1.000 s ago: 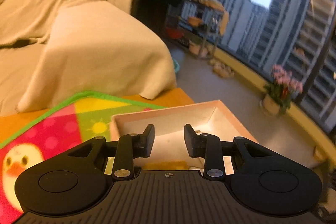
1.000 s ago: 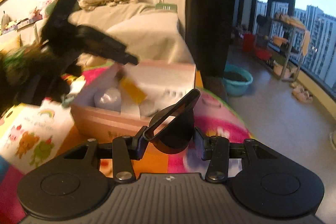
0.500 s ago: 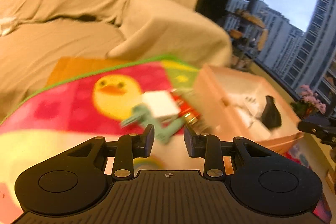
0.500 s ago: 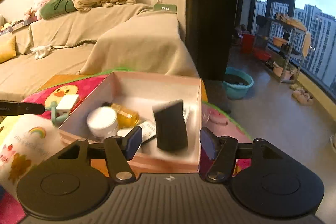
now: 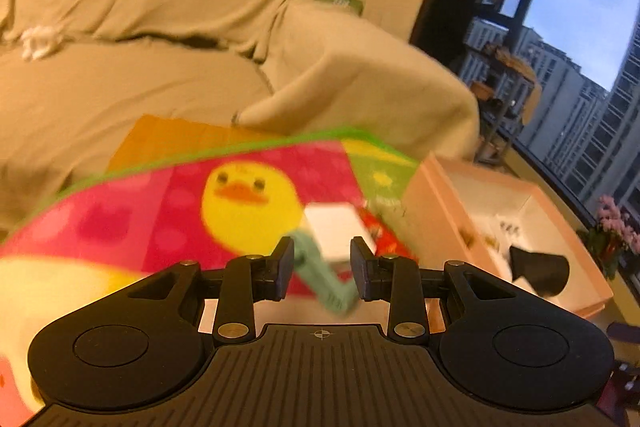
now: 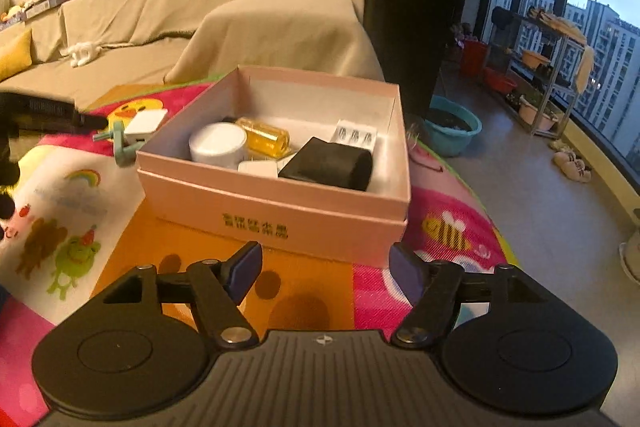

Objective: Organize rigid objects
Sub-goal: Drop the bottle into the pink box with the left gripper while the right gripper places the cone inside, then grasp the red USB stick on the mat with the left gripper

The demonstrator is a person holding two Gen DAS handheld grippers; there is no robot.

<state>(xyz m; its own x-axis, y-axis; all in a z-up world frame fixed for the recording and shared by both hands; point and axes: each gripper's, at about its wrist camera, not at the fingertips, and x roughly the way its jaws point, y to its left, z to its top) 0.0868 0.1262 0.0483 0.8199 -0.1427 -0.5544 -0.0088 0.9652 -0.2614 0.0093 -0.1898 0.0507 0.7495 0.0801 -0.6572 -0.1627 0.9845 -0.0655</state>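
A pink cardboard box (image 6: 280, 215) stands on the colourful play mat (image 6: 452, 223). It holds a black object (image 6: 328, 163), a white jar (image 6: 218, 145), a yellow bottle (image 6: 266, 137) and a white blister pack (image 6: 356, 135). My right gripper (image 6: 326, 267) is open and empty, just in front of the box. A white block (image 5: 336, 229) and a green clamp-like piece (image 5: 324, 275) lie on the mat left of the box (image 5: 440, 211). My left gripper (image 5: 322, 261) is open, its jaws either side of the green piece and not closed on it.
A beige covered sofa (image 6: 240, 11) runs behind the mat. A teal basin (image 6: 452, 129) sits on the floor right of the box. A shelf rack (image 6: 540, 67) and slippers (image 6: 570, 163) stand by the window. A flower pot (image 5: 616, 239) shows at the right.
My right gripper let go of the black object, which now lies in the box, opened wide and pulled back. My left gripper swung left from the box onto the white block and green piece.
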